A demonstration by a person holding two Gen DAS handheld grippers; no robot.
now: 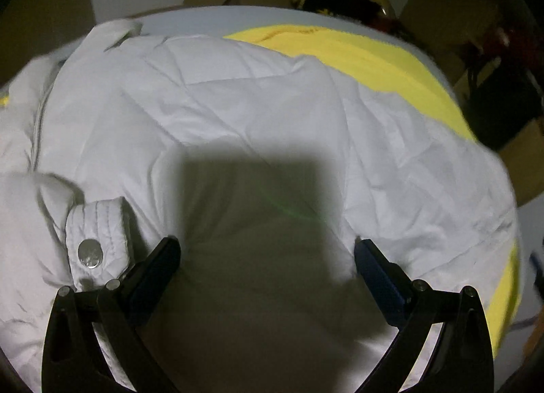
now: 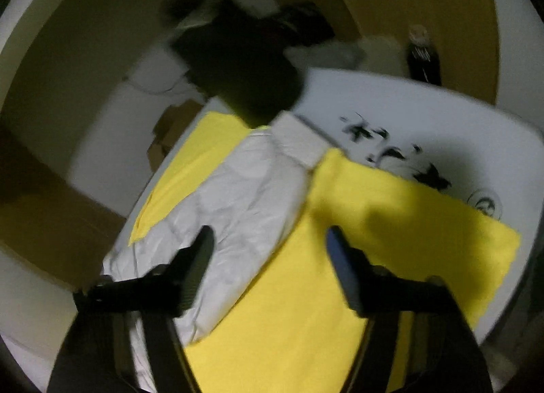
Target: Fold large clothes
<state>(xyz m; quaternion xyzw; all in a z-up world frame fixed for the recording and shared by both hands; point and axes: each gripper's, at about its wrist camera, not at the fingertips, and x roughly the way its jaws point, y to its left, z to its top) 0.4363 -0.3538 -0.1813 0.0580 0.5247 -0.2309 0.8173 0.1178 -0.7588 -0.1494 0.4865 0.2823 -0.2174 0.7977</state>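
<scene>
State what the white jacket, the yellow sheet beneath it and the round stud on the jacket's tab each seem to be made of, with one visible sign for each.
White jacket: likely thin padded synthetic, shown by its quilted seams, crisp wrinkles and slight sheen.
Yellow sheet: soft matte cloth, perhaps fleece or microfibre; it lies flat without gloss.
Round stud: probably metal, being silvery and reflective.
</scene>
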